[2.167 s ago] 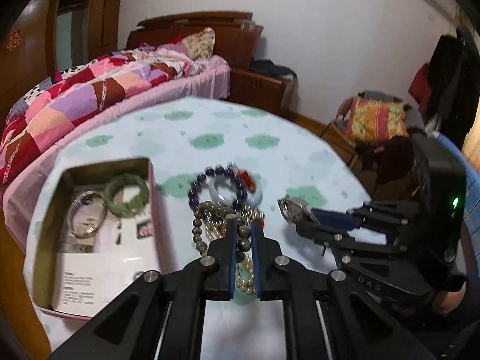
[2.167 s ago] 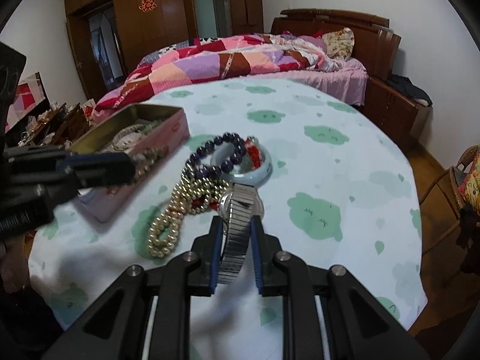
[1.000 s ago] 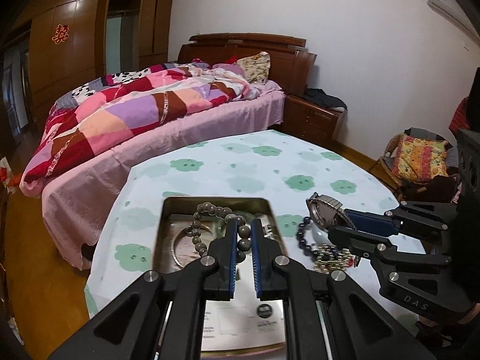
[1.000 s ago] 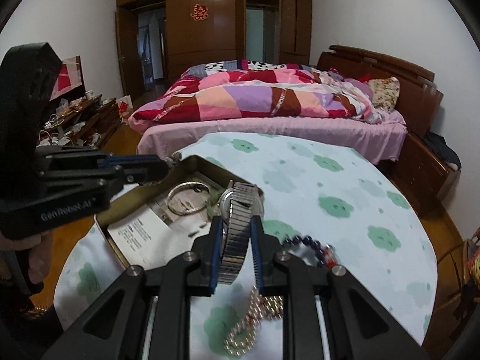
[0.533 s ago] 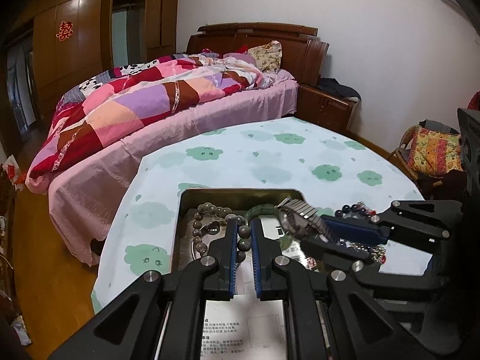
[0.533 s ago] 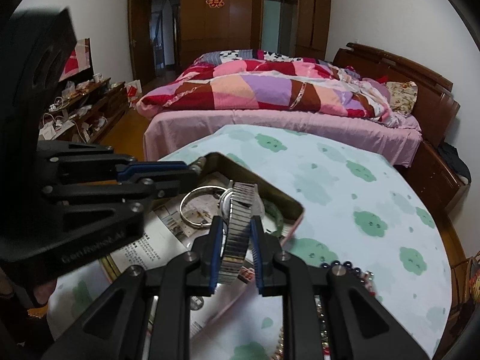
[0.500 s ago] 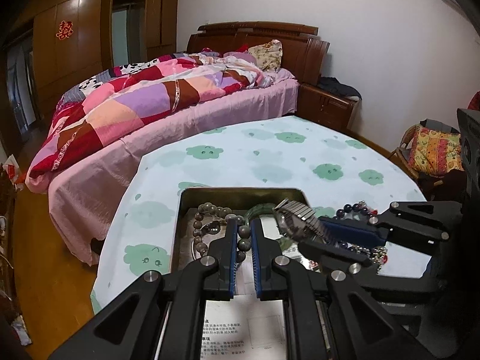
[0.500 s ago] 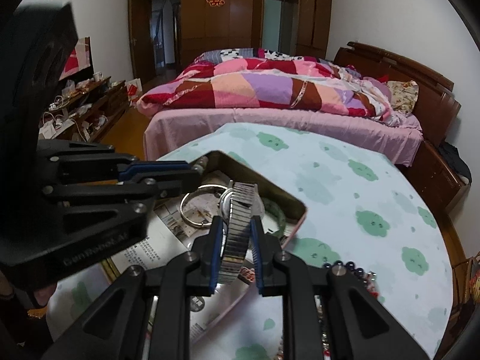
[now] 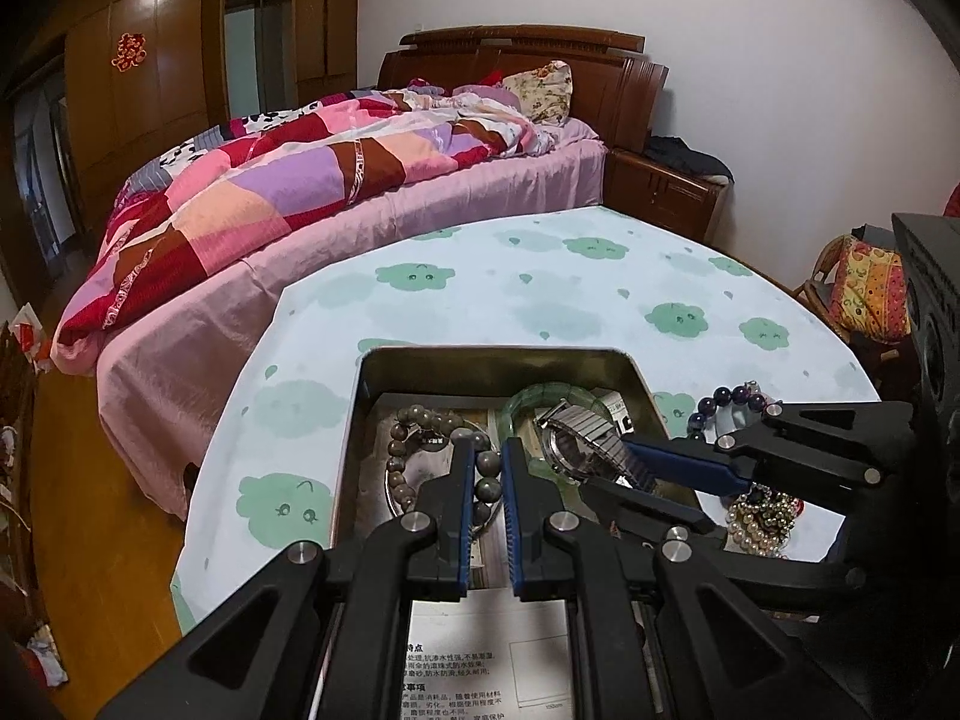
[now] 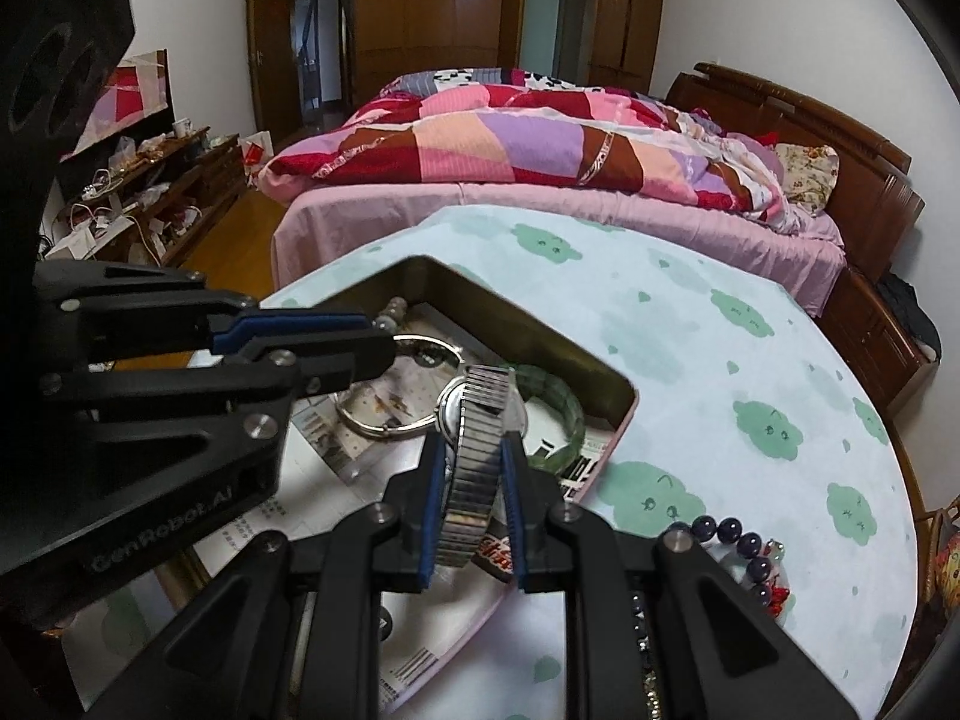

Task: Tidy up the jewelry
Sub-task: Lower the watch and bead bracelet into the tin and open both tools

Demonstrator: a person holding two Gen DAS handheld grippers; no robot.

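An open metal tin (image 9: 492, 358) (image 10: 621, 420) sits on the cloud-print tablecloth. Inside it lie a green bangle (image 9: 543, 391) (image 10: 570, 414) and a silver bangle (image 10: 375, 426). My left gripper (image 9: 483, 468) is shut on a grey-brown bead bracelet (image 9: 420, 420), which hangs down into the tin. My right gripper (image 10: 474, 468) is shut on the steel band of a silver wristwatch (image 10: 477, 438) (image 9: 579, 438), holding it low over the tin beside the green bangle. The right gripper (image 9: 636, 468) reaches in from the right in the left wrist view.
Outside the tin, to its right, lie a dark purple bead bracelet (image 9: 729, 399) (image 10: 741, 540) and a pearl strand (image 9: 756, 525). Printed paper (image 9: 486, 660) lines the tin. A bed with a patchwork quilt (image 9: 300, 180) stands just past the table's far edge.
Both grippers have come down lower over the tin with their loads. The bead bracelet now hangs inside it, and the watch has moved from beside the tin to over its right part.
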